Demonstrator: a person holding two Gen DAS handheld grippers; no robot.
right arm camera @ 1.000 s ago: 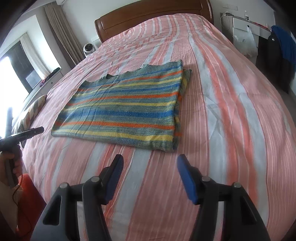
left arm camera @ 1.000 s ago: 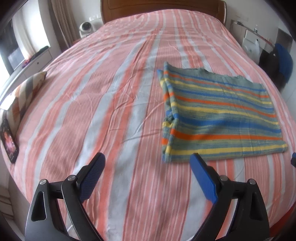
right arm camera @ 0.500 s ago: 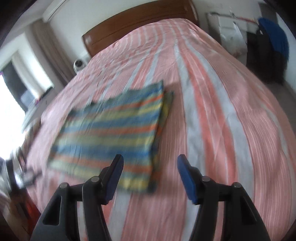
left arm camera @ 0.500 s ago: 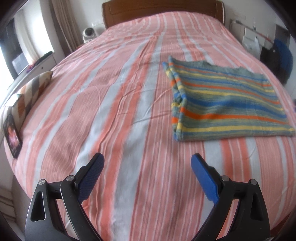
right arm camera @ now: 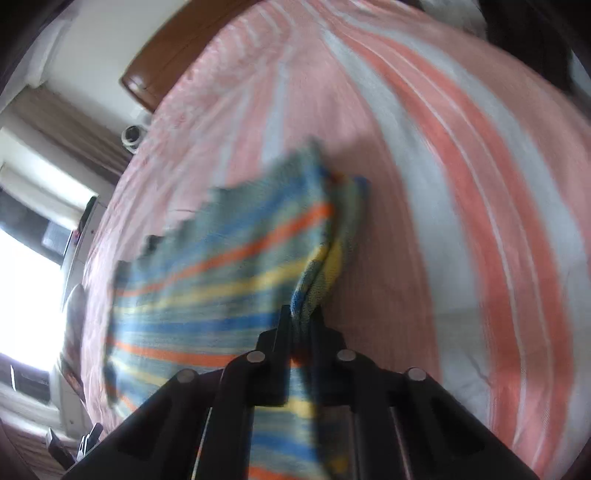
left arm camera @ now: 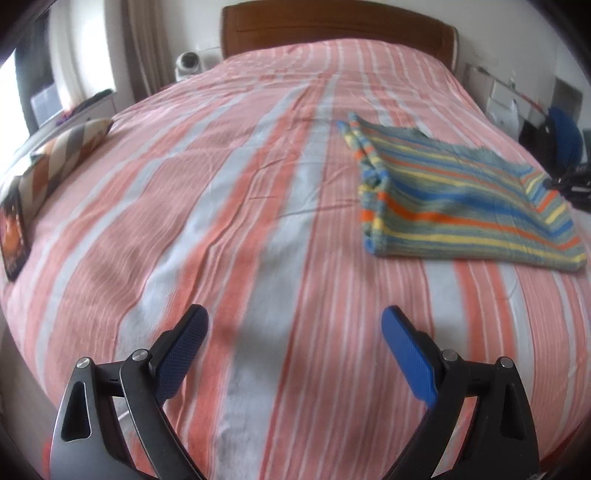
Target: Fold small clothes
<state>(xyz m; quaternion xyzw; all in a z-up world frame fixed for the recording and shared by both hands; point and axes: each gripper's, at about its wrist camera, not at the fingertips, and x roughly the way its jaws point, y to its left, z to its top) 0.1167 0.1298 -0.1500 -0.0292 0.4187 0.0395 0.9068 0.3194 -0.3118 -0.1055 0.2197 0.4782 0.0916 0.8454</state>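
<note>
**A:** Start at the tongs. What has the right one got?

**B:** The right tongs [right arm camera: 301, 319] are clamped tight on the striped knit garment [right arm camera: 221, 266], with its folded side edge bunched between the jaws. A second ago those jaws stood wide apart over bare bedspread, short of the cloth. So the grasp has just been made.

**A:** And the left?

**B:** The left tongs [left arm camera: 295, 332] gape wide, holding nothing, over the striped bedspread [left arm camera: 229, 229]. No change there, beyond the view drifting a little.

**A:** Where does the garment lie from that side?

**B:** In the left view the garment [left arm camera: 454, 195] sits toward two o'clock, well apart from the blue pads [left arm camera: 406, 354]. Its doubled edge faces nine o'clock, and the far corner at three o'clock is lifted off the bed, where the right tongs show as a dark shape at the frame edge.

**A:** What does that mean for the fold?

**B:** I judge the next fold is starting: one side is pinched and rising, the rest lies flat. The garment is already halved, so this looks like a middle stage. With one corner held, the cloth may skew or drag.

**A:** Anything else about?

**B:** A patterned cushion [left arm camera: 66, 147] at ten o'clock, and the wooden headboard [left arm camera: 332, 26] at twelve.
</note>
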